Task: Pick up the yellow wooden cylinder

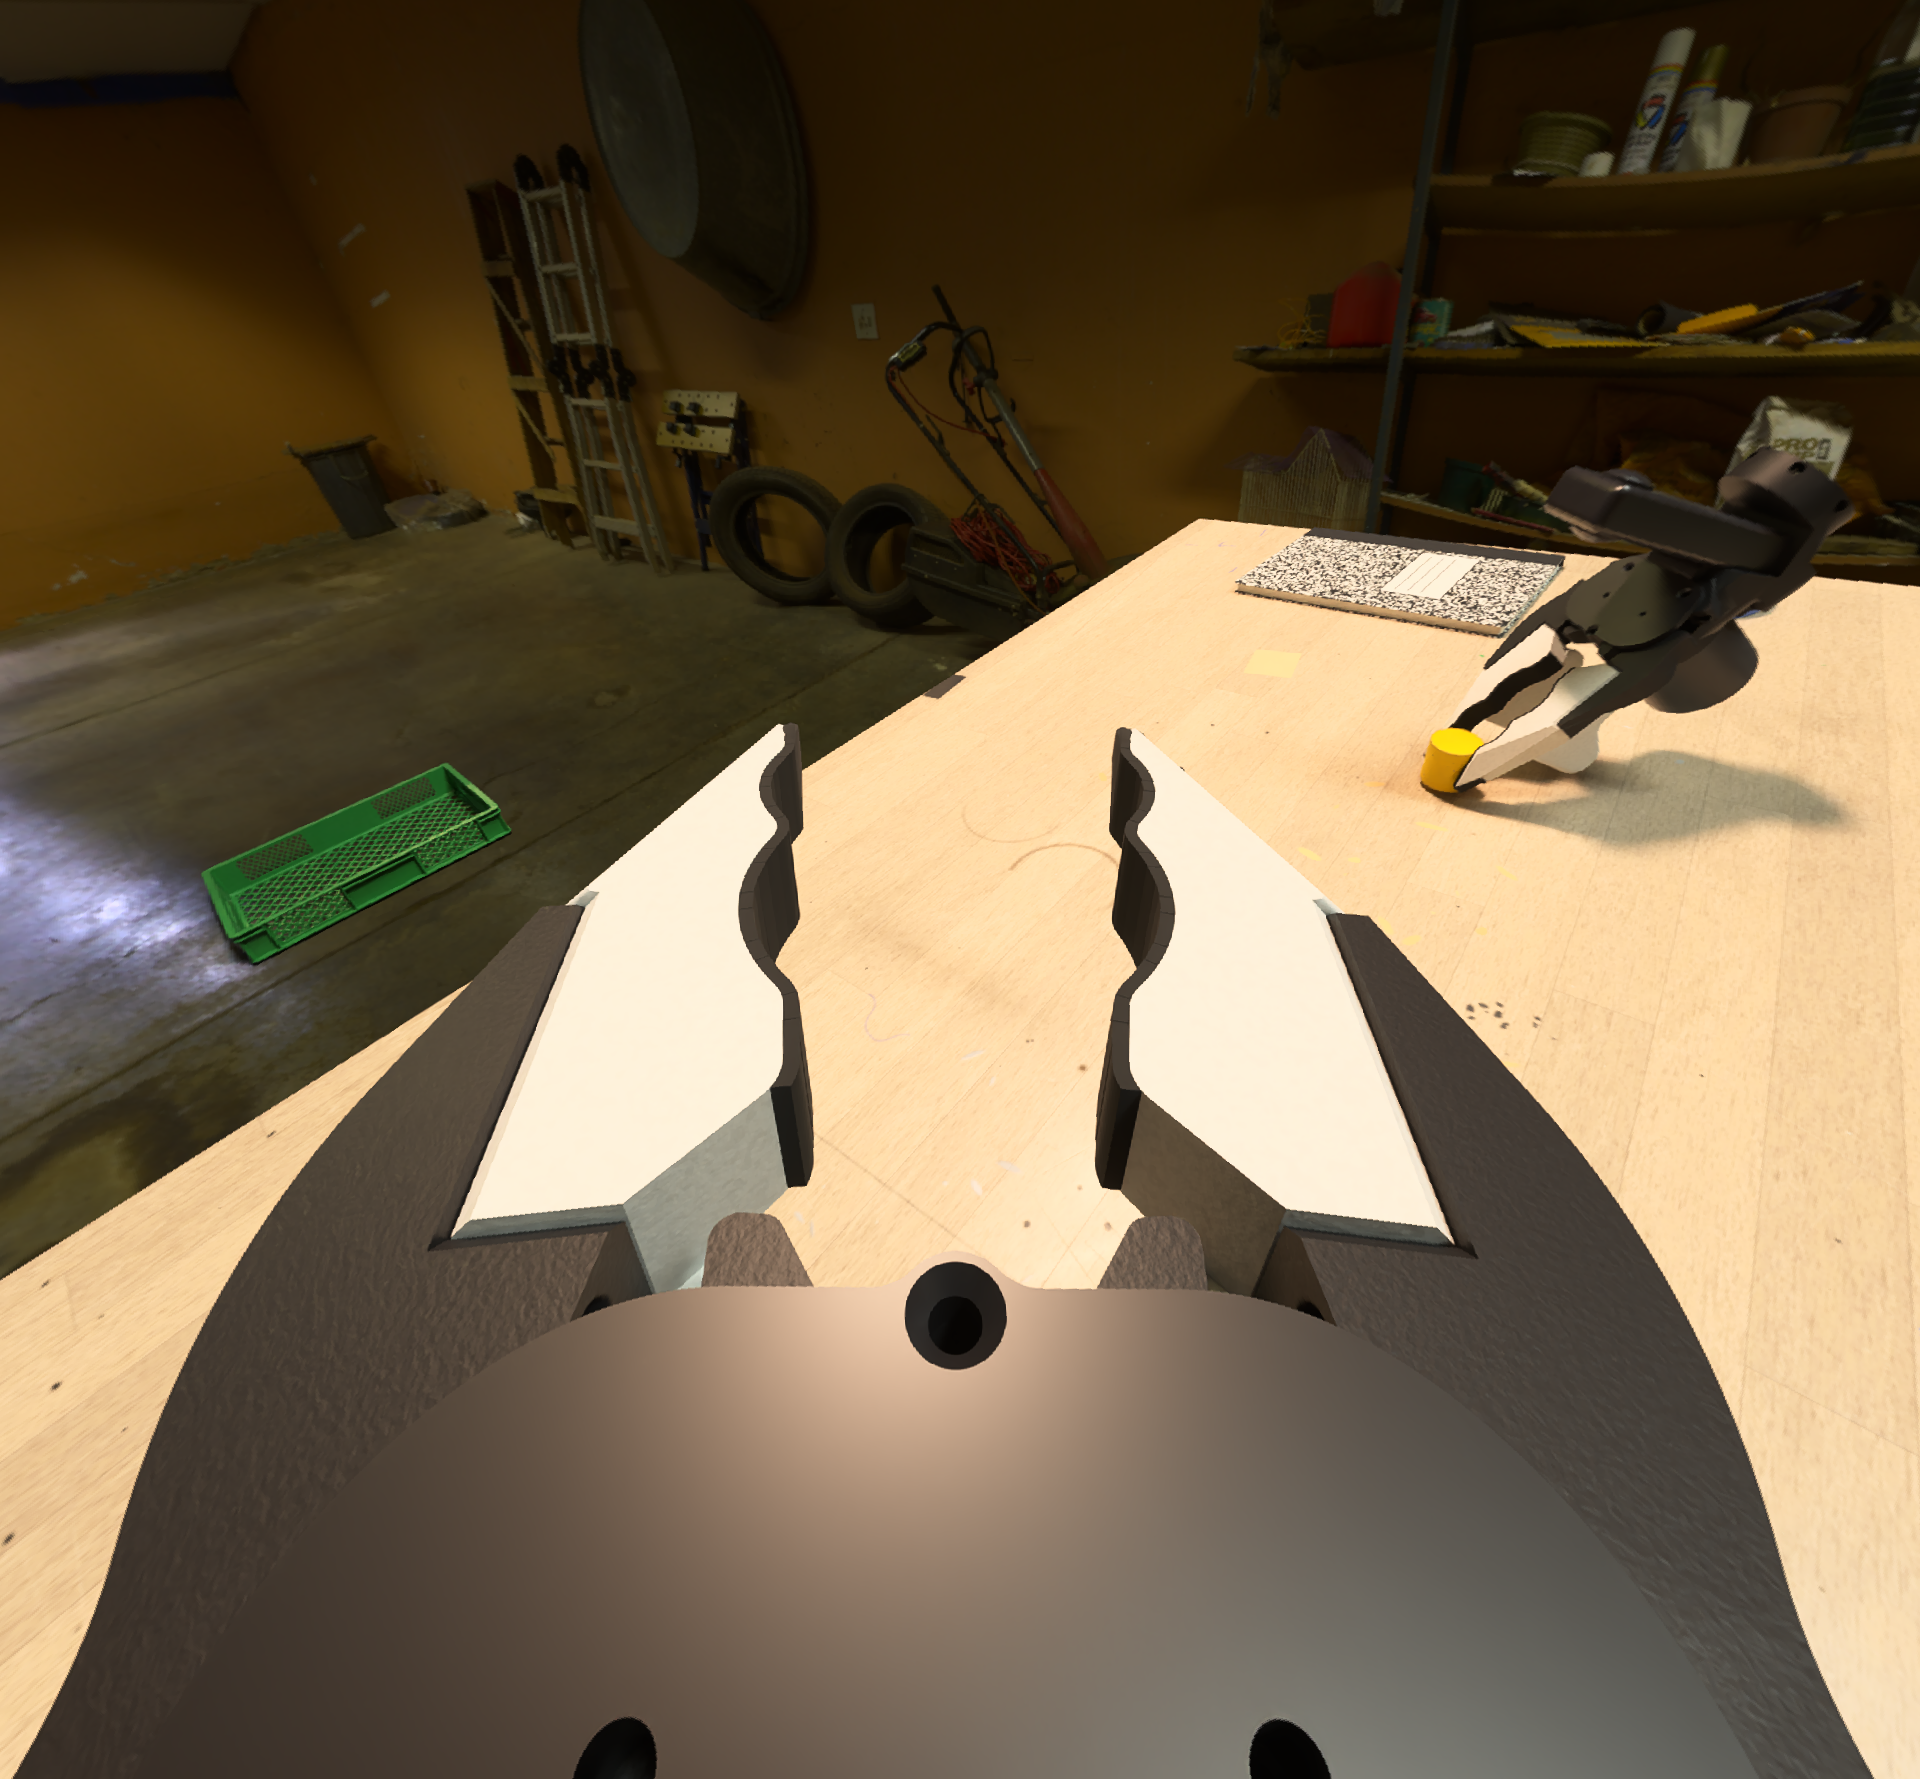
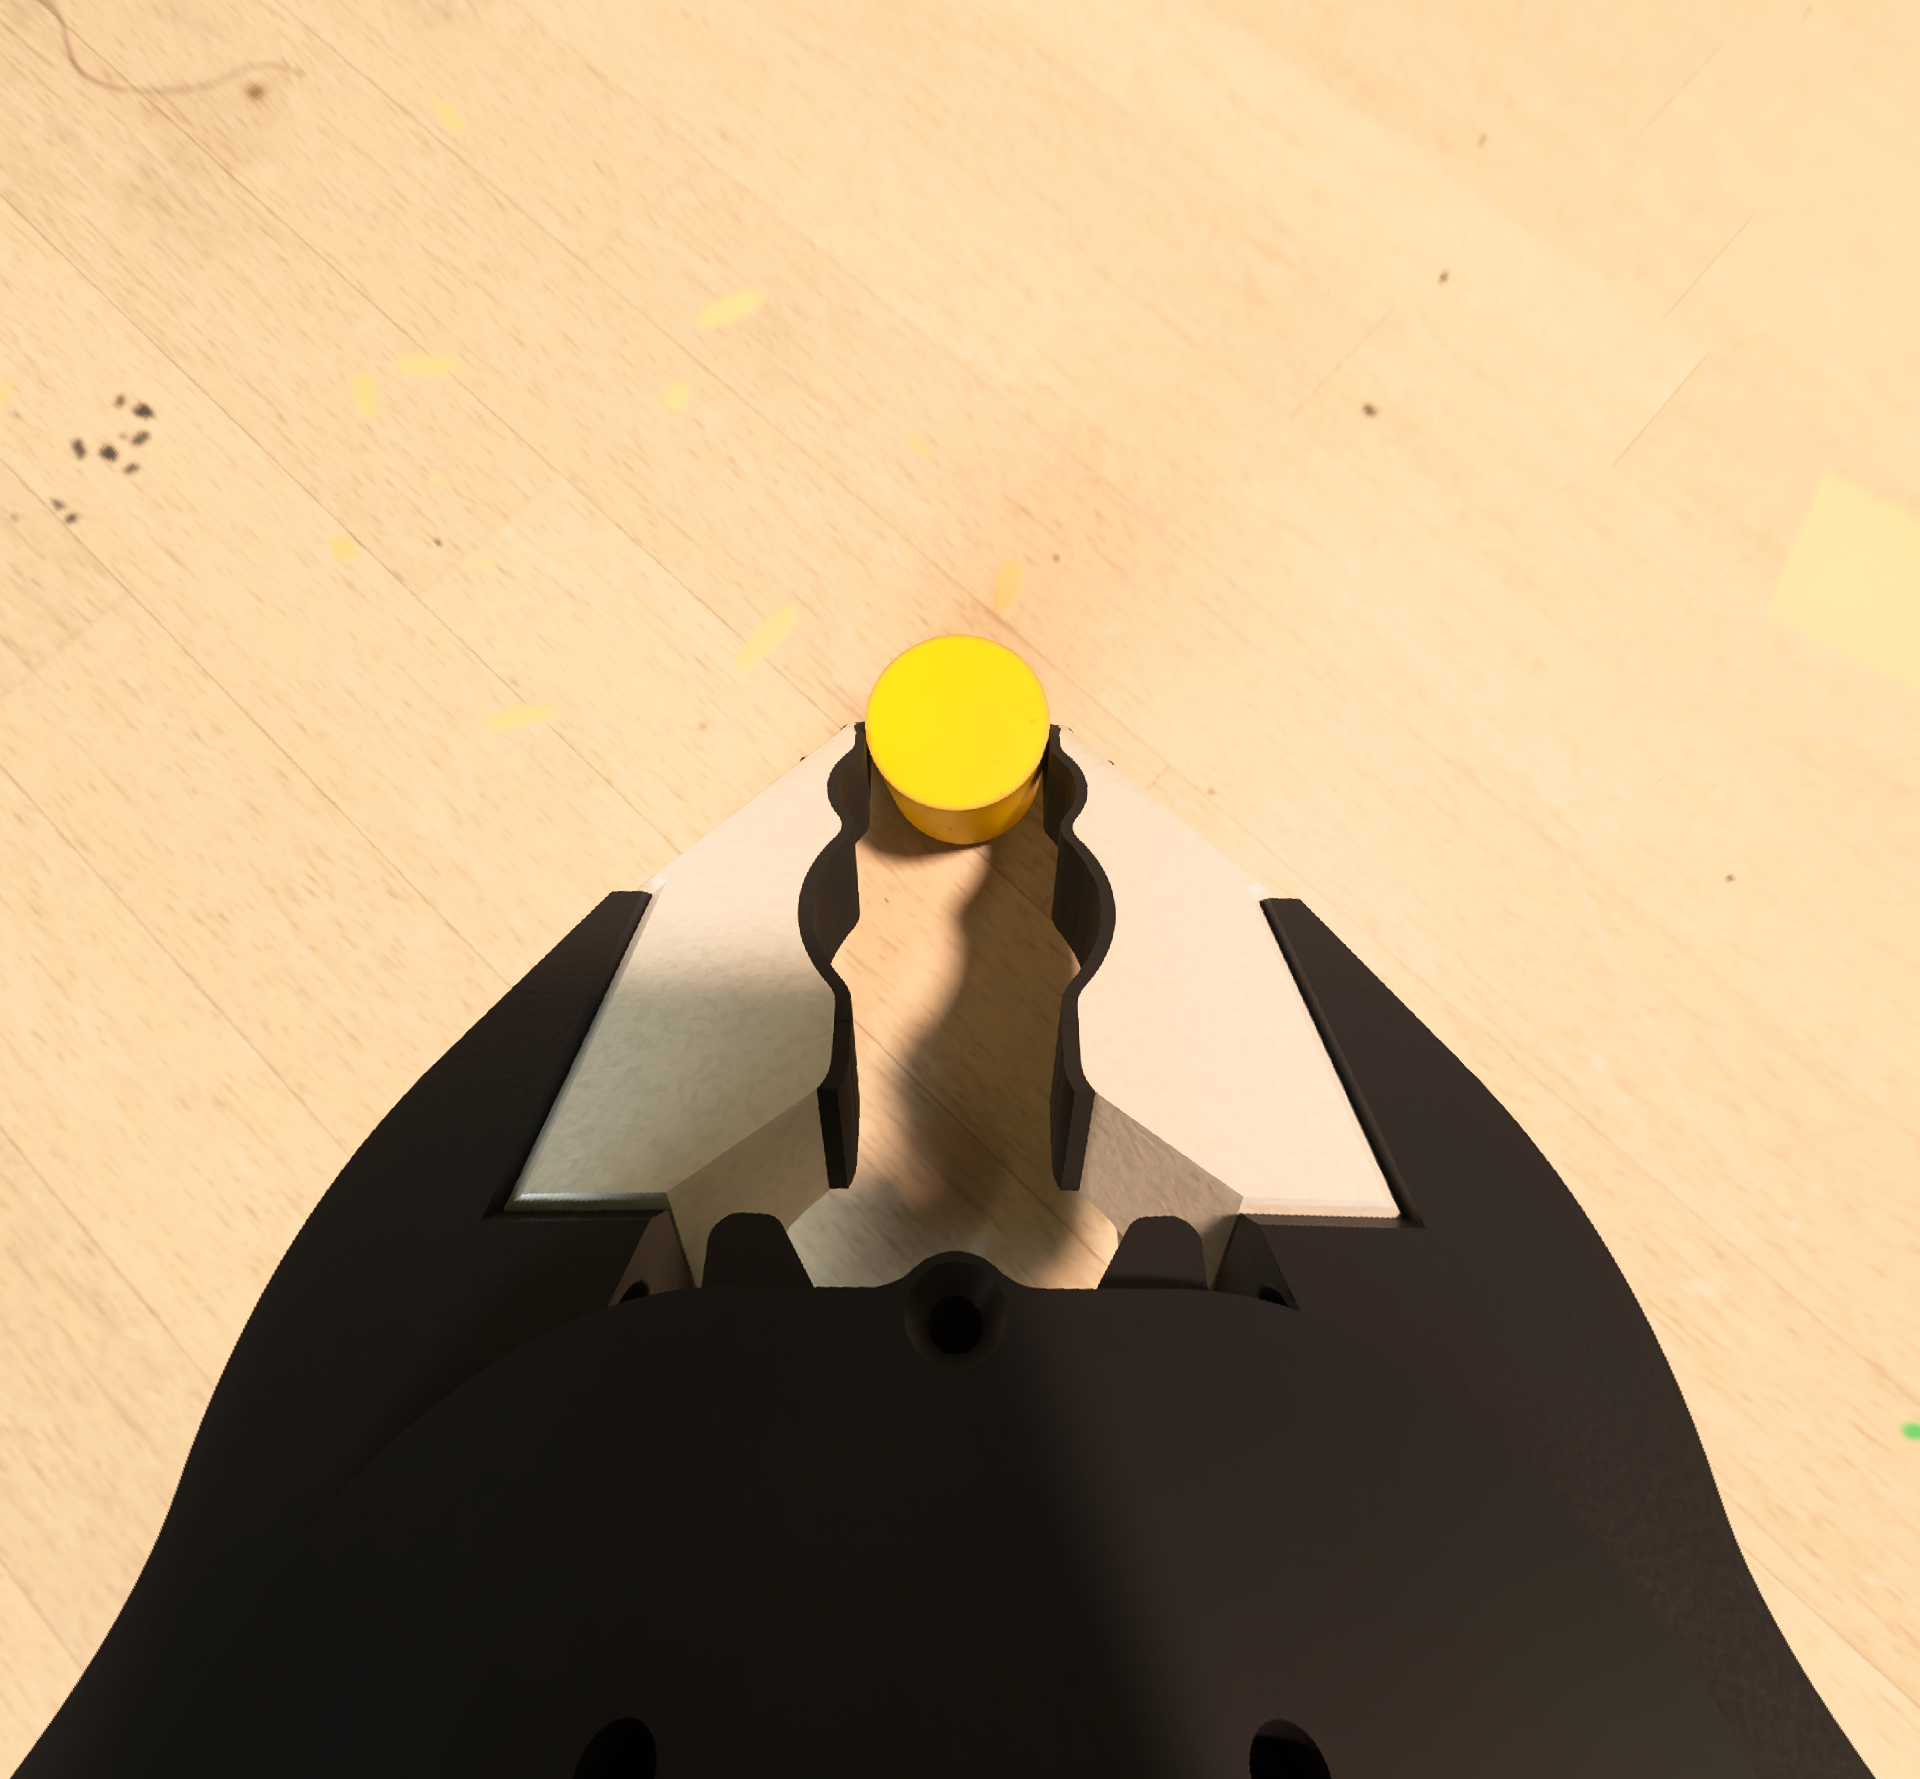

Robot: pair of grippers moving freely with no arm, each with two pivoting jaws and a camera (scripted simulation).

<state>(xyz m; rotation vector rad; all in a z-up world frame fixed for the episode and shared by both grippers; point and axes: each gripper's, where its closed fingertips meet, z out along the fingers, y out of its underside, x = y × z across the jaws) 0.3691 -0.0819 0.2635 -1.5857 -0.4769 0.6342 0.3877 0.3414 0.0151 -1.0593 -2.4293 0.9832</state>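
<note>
The yellow wooden cylinder (image 2: 956, 732) stands upright on the light wooden table (image 2: 416, 171). My right gripper (image 2: 956, 742) points down at the table, and its two fingertips press on the cylinder's left and right sides. The left wrist view shows the same from afar: the cylinder (image 1: 1446, 758) sits between the tips of the tilted right gripper (image 1: 1463, 749), still touching the table. My left gripper (image 1: 956, 742) is open and empty, low over the table near its left edge, far from the cylinder.
A speckled notebook (image 1: 1397, 578) lies at the table's far side behind the right gripper. The table's left edge (image 1: 623, 856) drops to a concrete floor with a green crate (image 1: 353, 862). Shelves (image 1: 1662, 191) stand behind the table.
</note>
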